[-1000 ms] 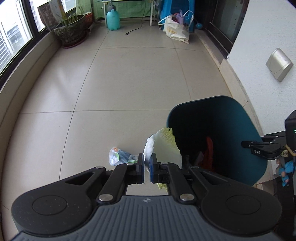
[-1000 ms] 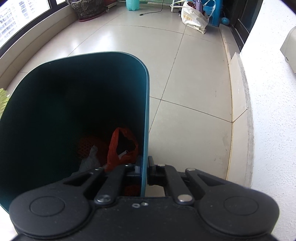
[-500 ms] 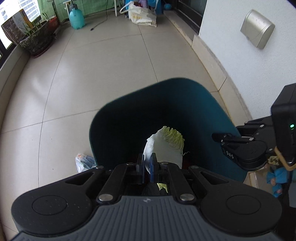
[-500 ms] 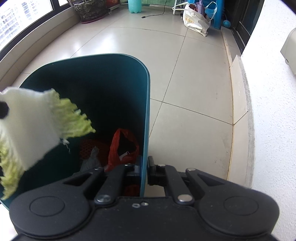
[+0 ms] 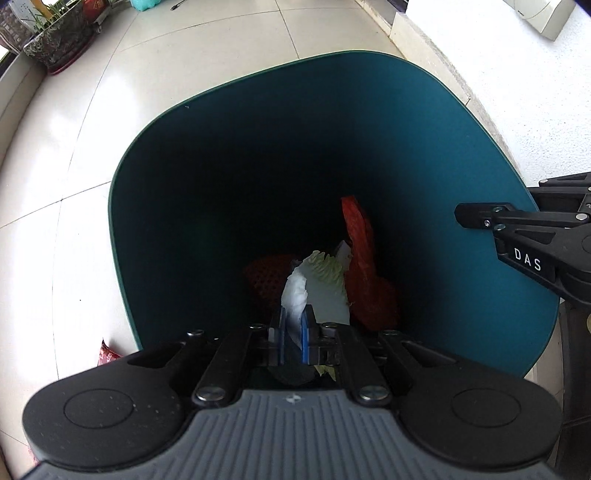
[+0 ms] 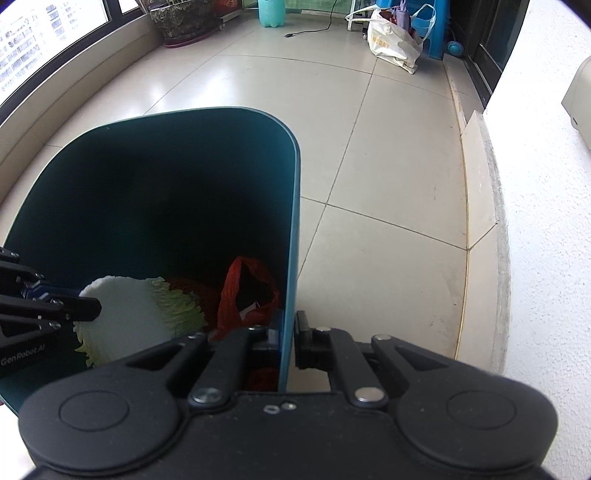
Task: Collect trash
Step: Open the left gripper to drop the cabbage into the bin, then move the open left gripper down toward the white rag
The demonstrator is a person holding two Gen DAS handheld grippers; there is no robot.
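My left gripper (image 5: 291,332) is shut on a white and green cabbage leaf (image 5: 321,284) and holds it inside the mouth of the teal trash bin (image 5: 480,147). The leaf (image 6: 129,314) also shows in the right wrist view, with the left gripper (image 6: 79,308) at the bin's left side. My right gripper (image 6: 288,332) is shut on the bin's right wall (image 6: 291,240). Inside the bin lie a red plastic bag (image 5: 362,266) (image 6: 247,295) and a red net (image 5: 266,273).
A red wrapper (image 5: 107,354) lies on the tiled floor left of the bin. A white wall and low ledge (image 6: 480,184) run along the right. A potted plant (image 6: 184,18), a teal bottle (image 6: 271,13) and a white shopping bag (image 6: 395,44) stand at the far end.
My left gripper has moved forward and down with the cabbage leaf, from above the bin's rim into its mouth. The right gripper has kept its hold on the bin wall.
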